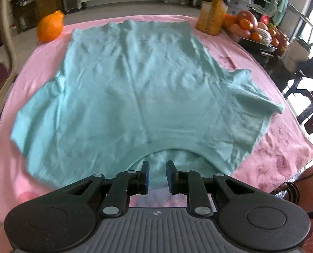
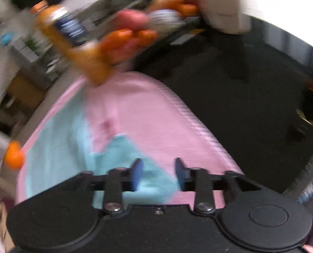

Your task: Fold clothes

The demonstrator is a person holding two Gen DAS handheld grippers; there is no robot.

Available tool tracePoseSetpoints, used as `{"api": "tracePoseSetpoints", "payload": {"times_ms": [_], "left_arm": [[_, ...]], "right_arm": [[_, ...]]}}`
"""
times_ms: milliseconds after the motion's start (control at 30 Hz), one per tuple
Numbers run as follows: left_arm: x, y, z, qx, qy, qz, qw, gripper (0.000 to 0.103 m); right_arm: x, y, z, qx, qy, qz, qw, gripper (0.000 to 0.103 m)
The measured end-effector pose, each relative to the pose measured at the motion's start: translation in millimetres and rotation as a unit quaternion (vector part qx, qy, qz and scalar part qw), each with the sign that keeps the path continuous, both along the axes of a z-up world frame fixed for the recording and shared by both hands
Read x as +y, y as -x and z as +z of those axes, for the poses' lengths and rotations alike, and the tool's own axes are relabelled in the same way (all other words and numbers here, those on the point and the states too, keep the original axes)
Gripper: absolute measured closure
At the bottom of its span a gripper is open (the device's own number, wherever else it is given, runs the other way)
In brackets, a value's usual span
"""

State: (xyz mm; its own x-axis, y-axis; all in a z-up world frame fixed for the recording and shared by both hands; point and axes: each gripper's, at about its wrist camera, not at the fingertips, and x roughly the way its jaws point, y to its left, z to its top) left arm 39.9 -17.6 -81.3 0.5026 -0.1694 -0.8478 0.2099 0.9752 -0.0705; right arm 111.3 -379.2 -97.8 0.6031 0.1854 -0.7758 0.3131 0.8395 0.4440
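A teal T-shirt (image 1: 139, 88) lies spread flat on a pink towel (image 1: 282, 147), with its collar (image 1: 156, 145) at the near edge. My left gripper (image 1: 157, 169) hovers just behind the collar. Its jaws stand a narrow gap apart and nothing is pinched between them. The right wrist view is blurred. It shows my right gripper (image 2: 159, 168) open above one teal sleeve (image 2: 125, 151), near the right edge of the pink towel (image 2: 156, 109), with nothing between its fingers.
An orange fruit (image 1: 50, 28) sits at the far left corner. A tall orange juice bottle (image 1: 212, 14) and a tray of fruit (image 1: 255, 29) stand at the far right. Beyond the towel's right edge the dark floor (image 2: 230, 105) drops away.
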Motion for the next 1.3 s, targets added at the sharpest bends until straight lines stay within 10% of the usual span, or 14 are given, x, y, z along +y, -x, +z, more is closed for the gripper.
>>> {"api": "tracePoseSetpoints", "payload": {"times_ms": [433, 533, 600, 767, 933, 1100, 1300], "left_arm": [[-131.3, -45.5, -39.6, 0.033, 0.034, -0.173, 0.9838, 0.088], [-132.9, -42.8, -47.4, 0.034, 0.026, -0.188, 0.9812, 0.089], [-128.8, -44.1, -48.4, 0.04, 0.033, -0.189, 0.9807, 0.089], [-127.8, -41.0, -48.8, 0.036, 0.026, -0.192, 0.9803, 0.089], [-131.2, -34.0, -46.9, 0.015, 0.006, -0.2, 0.9796, 0.089], [-121.8, -28.3, -34.2, 0.015, 0.017, -0.179, 0.9836, 0.089], [-87.8, -13.4, -29.5, 0.019, 0.021, -0.125, 0.9917, 0.09]], "right_arm": [[60.3, -90.0, -26.9, -0.004, 0.084, 0.143, 0.986, 0.058], [71.6, -91.9, -34.5, -0.019, 0.126, 0.172, 0.977, 0.093], [76.7, -92.0, -38.4, -0.035, 0.152, 0.187, 0.97, 0.098], [60.9, -94.2, -47.0, -0.047, 0.111, 0.109, 0.987, 0.097], [41.0, -72.5, -25.4, -0.042, 0.102, 0.045, 0.993, 0.072], [2.5, -19.8, -8.5, 0.01, 0.0, -0.001, 1.0, 0.053], [-15.4, 37.2, -31.2, 0.024, -0.09, -0.026, 0.995, 0.053]]}}
